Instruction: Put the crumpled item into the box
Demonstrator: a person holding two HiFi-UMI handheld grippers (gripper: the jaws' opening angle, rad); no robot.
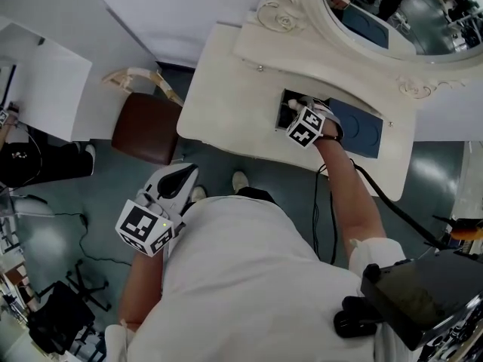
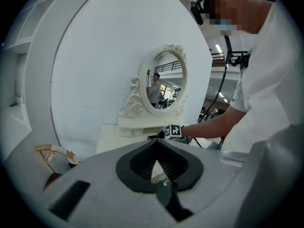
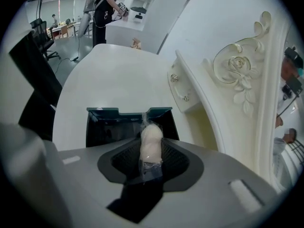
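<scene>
My right gripper [image 3: 151,148] is shut on the crumpled item [image 3: 152,136], a pale cream lump in clear wrap that stands upright between the pads. Just beyond the jaws is the dark open box [image 3: 111,125], teal along its rim, on the white vanity top. In the head view the right gripper [image 1: 296,118] hangs over the box [image 1: 287,108] near the mirror base. My left gripper [image 1: 177,181] stays low beside the person's body, away from the table. Its jaws [image 2: 158,152] are shut with nothing between them.
The white vanity table [image 1: 219,89] carries an ornate oval mirror [image 1: 392,13] and a blue pad [image 1: 361,130] right of the box. A brown stool [image 1: 147,127] stands at the table's left. A black cable [image 1: 377,191] trails down from the table's front edge.
</scene>
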